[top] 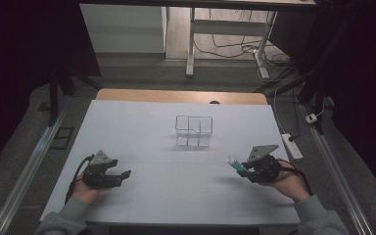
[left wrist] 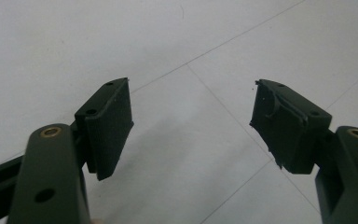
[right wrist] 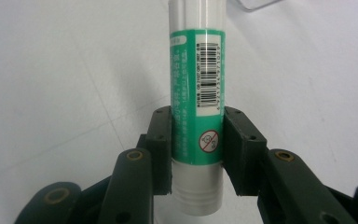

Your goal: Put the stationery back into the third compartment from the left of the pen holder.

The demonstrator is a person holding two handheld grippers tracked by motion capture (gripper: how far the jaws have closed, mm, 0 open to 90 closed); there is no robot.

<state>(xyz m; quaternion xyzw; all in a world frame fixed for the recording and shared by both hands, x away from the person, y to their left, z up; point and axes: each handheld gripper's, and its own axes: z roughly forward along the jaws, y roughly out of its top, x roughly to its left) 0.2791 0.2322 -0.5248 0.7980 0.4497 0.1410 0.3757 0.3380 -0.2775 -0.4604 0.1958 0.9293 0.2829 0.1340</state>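
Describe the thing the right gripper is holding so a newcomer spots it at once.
On the white table, look near the right edge, where the right gripper sits below and right of the clear divided organizer. Clamped in its jaws is a glue stick: a white tube with a green label and barcode, the one coloured item here.
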